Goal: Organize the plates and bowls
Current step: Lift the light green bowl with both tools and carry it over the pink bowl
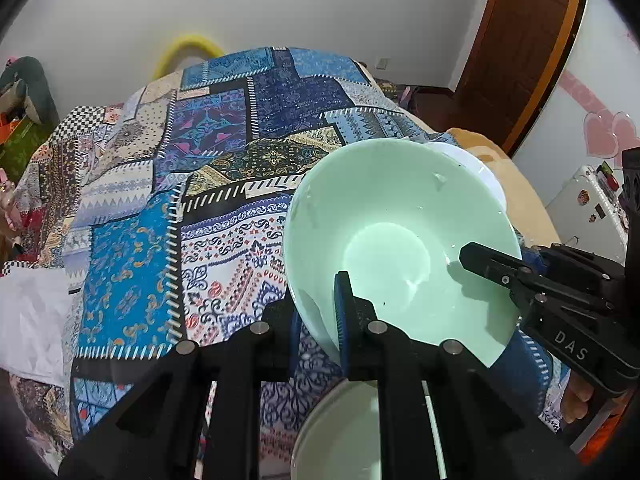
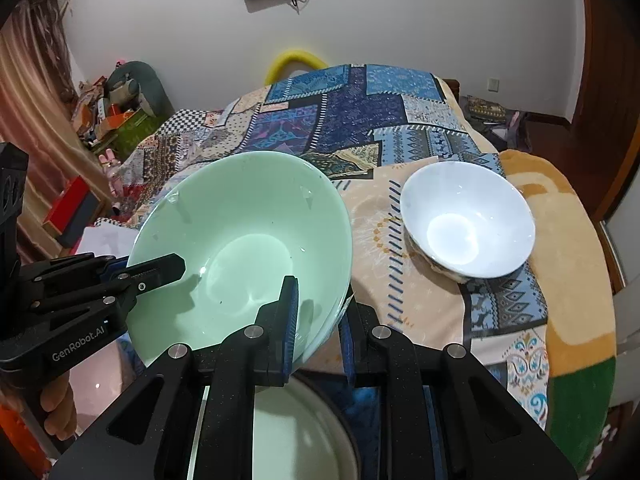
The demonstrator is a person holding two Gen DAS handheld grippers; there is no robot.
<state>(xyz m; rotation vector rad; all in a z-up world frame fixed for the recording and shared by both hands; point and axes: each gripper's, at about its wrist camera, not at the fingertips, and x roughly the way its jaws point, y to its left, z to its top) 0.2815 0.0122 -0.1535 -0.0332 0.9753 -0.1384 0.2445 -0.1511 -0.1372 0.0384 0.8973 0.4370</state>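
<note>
A pale green bowl (image 1: 400, 240) is held up, tilted, above the patchwork cloth; it also shows in the right wrist view (image 2: 244, 248). My left gripper (image 1: 320, 328) is shut on its near rim, one finger inside and one outside. My right gripper (image 2: 320, 320) is shut on the same bowl's rim at the other side, and shows in the left wrist view (image 1: 500, 292). A pale green plate (image 2: 288, 440) lies below the grippers, partly hidden; it also shows in the left wrist view (image 1: 340, 440). A white bowl (image 2: 468, 220) sits upright on the cloth to the right.
The patchwork cloth (image 1: 200, 200) covers the surface and drops off at its edges. A white sheet (image 1: 32, 320) lies at the left. A wooden door (image 1: 520, 40) and a white appliance (image 1: 592, 208) stand at the right. Clutter (image 2: 112, 112) is piled at the far left.
</note>
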